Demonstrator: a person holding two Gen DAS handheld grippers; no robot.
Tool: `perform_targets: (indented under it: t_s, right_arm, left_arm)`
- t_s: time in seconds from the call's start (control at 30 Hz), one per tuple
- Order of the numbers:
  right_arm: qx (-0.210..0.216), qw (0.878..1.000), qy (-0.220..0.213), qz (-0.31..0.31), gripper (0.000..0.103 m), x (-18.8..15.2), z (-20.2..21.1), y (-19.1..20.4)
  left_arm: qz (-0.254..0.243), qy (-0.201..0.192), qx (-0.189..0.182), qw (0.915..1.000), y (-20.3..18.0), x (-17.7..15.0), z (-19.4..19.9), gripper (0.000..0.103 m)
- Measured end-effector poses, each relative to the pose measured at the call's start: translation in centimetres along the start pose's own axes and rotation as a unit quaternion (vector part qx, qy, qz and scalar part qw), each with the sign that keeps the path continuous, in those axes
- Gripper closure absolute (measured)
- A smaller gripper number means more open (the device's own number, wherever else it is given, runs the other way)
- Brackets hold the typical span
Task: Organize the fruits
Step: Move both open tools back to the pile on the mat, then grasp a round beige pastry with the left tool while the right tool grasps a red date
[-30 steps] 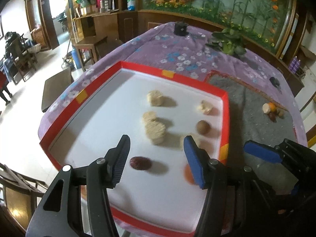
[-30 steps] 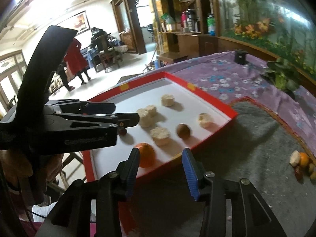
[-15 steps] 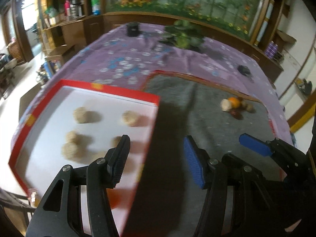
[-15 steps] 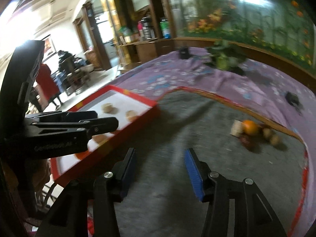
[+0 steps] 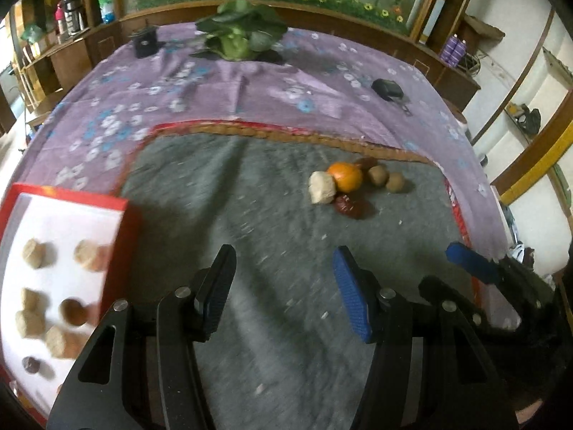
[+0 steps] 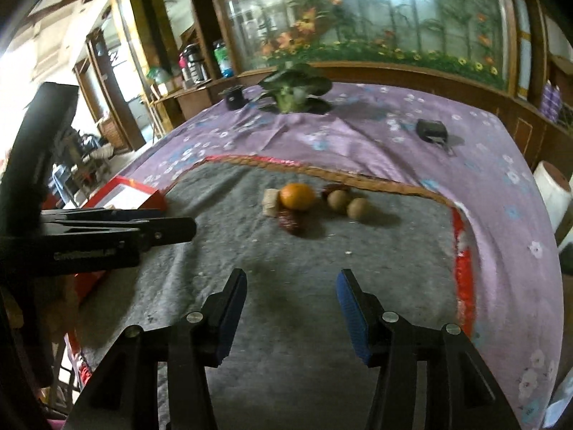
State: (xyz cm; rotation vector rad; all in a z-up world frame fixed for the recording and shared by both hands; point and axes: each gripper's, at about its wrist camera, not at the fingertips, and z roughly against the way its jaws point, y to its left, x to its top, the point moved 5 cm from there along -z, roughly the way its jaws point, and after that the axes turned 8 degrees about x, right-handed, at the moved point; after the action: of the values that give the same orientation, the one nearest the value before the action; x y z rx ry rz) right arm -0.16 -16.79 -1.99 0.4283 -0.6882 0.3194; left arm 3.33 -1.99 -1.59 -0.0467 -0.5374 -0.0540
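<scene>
A small pile of fruit lies on the grey mat: an orange, a pale beige chunk, a dark red date and two brown round fruits. The same pile shows in the right wrist view, with the orange in its middle. My left gripper hangs open and empty over the mat, short of the pile. My right gripper is empty too, its jaws opening, and points at the pile. A red-rimmed white tray at the left holds several beige pieces and dark fruits.
The mat lies on a purple flowered tablecloth. A green leafy plant, a black round object and a black key fob sit at the back. Wooden cabinets and a flowered wall panel stand behind the table.
Both grippers have swung right, from over the tray to over the grey mat. The tray slid to the left edge and the fruit pile came to the middle. The right jaws widened.
</scene>
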Motion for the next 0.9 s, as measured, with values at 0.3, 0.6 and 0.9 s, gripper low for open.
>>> perform_targets:
  t_s: [0.3, 0.6, 0.9]
  right_arm:
    - [0.012, 1.0, 0.002, -0.014, 0.052, -0.2, -0.3, -1.5]
    - [0.033, 0.999, 0.007, -0.014, 0.052, -0.2, -0.9, -1.7]
    - [0.042, 0.999, 0.009, 0.0, 0.052, 0.3, -1.3, -1.0]
  left_arm:
    - [-0.009, 0.012, 0.029, 0.9995, -2.2, 2.6, -3.5, 0.047]
    - [-0.014, 0.015, 0.058, 0.9981, -2.4, 3.8, -5.7, 0.047]
    - [0.04, 0.017, 0.085, 0.9954, 2.6, 4.3, -5.3, 0.044]
